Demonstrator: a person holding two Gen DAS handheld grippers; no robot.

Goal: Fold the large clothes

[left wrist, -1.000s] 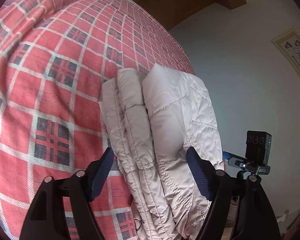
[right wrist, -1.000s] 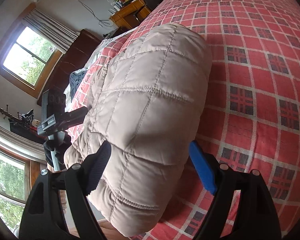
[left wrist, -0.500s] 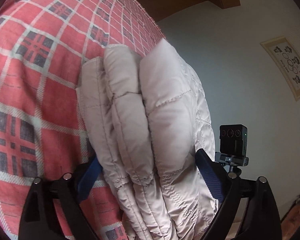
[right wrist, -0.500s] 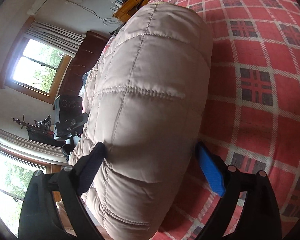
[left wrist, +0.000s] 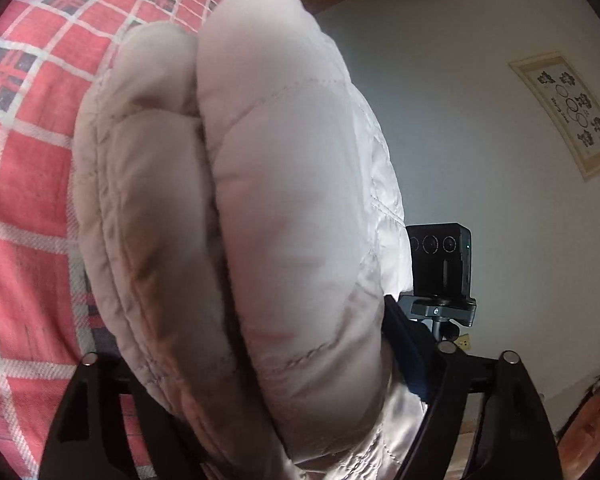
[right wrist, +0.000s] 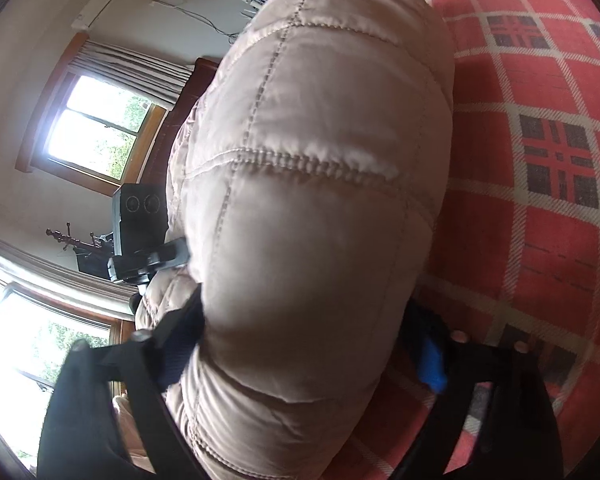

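Note:
A folded beige quilted jacket (left wrist: 260, 220) lies as a thick bundle on a red plaid bedspread (left wrist: 28, 160). My left gripper (left wrist: 248, 340) straddles one end of the bundle. Its blue right pad (left wrist: 412, 360) presses into the padding, and its left finger is hidden behind the fabric. In the right wrist view the jacket (right wrist: 320, 220) bulges between the fingers of my right gripper (right wrist: 304, 320) at the opposite end. Both blue pads dig into its sides, just above the bedspread (right wrist: 540, 160).
A black camera module (left wrist: 440, 264) on the opposite gripper shows past the bundle in each view, as a black box (right wrist: 136, 216) in the right one. A framed picture (left wrist: 560, 112) hangs on the pale wall. Windows (right wrist: 100, 128) and a dark headboard lie beyond.
Both grippers have pushed forward from the two ends until the bundle fills the gap between their fingers. The fingers have drawn in slightly against the padding.

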